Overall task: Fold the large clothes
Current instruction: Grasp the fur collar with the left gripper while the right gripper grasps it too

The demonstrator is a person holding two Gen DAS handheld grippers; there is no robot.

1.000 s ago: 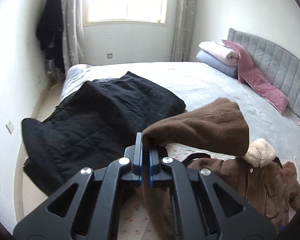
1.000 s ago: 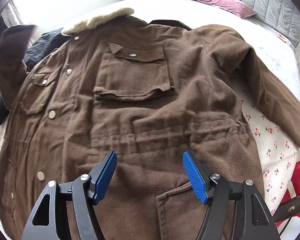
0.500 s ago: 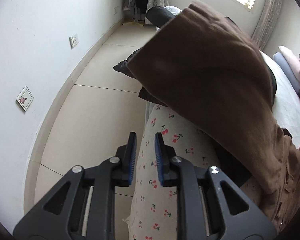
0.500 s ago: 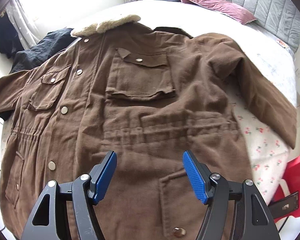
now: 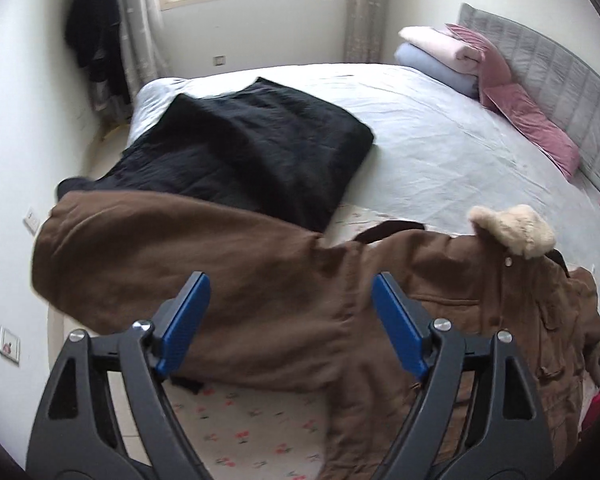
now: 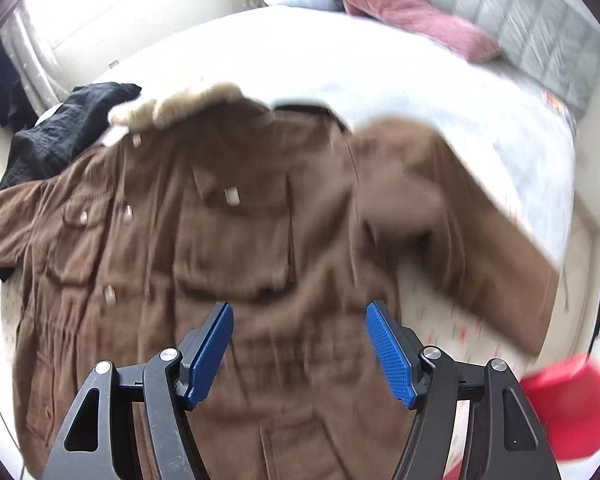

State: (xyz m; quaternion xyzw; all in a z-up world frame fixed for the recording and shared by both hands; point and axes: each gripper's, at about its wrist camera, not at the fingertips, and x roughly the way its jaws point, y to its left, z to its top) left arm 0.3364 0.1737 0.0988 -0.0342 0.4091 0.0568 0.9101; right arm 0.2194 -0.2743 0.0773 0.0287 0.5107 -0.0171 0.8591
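A large brown coat (image 6: 228,264) with a beige fur collar (image 6: 176,106) lies front-up on the bed, both sleeves spread out to the sides. In the left wrist view its left sleeve (image 5: 180,264) lies flat toward the bed's edge, beside the collar (image 5: 516,232). My left gripper (image 5: 290,320) is open and empty just above that sleeve. My right gripper (image 6: 300,350) is open and empty above the coat's waist. The right sleeve (image 6: 480,240) lies out to the right; the right wrist view is motion-blurred.
A black quilted garment (image 5: 244,148) lies on the bed beyond the sleeve. Folded blankets (image 5: 440,52) and a pink pillow (image 5: 528,120) sit by the grey headboard. A cherry-print sheet (image 5: 252,432) lies under the coat. A red object (image 6: 568,404) is at the bed's right.
My left gripper let go of the left sleeve, which now lies spread flat, and opened wide. My right gripper stayed open and shifted over the coat.
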